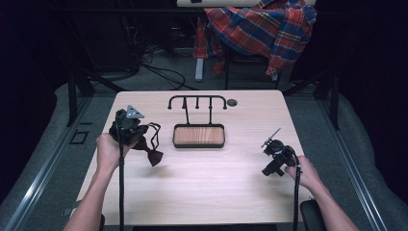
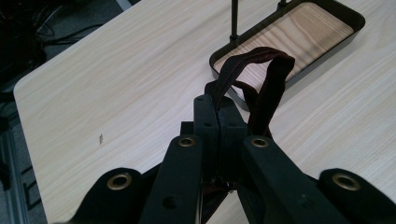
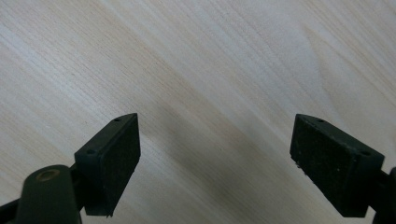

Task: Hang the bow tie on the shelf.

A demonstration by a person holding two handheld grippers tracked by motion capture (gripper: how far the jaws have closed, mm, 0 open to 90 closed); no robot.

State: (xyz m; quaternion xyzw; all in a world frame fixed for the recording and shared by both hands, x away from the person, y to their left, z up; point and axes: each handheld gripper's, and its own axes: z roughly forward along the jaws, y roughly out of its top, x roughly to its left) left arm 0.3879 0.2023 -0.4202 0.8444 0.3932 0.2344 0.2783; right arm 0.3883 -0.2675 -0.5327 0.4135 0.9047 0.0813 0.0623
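Observation:
My left gripper (image 1: 131,131) is held above the left part of the table, shut on the strap of a dark red bow tie (image 1: 154,156). The bow hangs below and to the right of it, and the strap (image 2: 254,74) loops up past the closed jaws in the left gripper view. A black rack with hooks (image 1: 197,100) stands over a wood-bottomed tray (image 1: 198,136) at the table's middle. My right gripper (image 1: 272,156) is at the right of the table, open, with bare tabletop between its pads (image 3: 116,161).
A plaid shirt (image 1: 262,26) lies over a chair behind the table. Cables run on the floor at the back. A small round hole (image 1: 232,102) sits in the tabletop right of the rack.

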